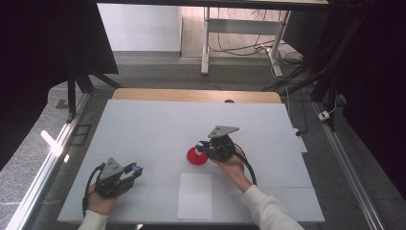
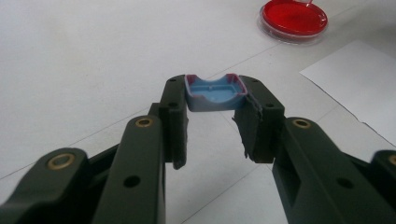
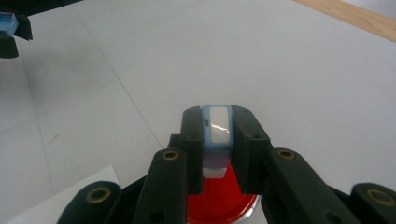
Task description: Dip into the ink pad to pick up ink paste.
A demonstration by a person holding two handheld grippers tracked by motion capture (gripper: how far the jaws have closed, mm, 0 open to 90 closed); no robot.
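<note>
**Stamp over the red dish, cap held off to the side**

While the left tongs (image 2: 212,119) pinch a small blue cap (image 2: 215,91) at lower left of the high view, the right tongs (image 3: 217,154) clamp a light-blue stamp-like block (image 3: 217,128) just above the red dish (image 1: 197,156) at frame centre. Likely step: dipping or inking. Next move calls for a straight lowering into the dish, then over to the white sheet (image 1: 195,195) below it. Right hand (image 1: 233,164) is angled left and down; left hand (image 1: 101,200) sits low near the counter (image 1: 143,124), tongs pointing right.
</note>
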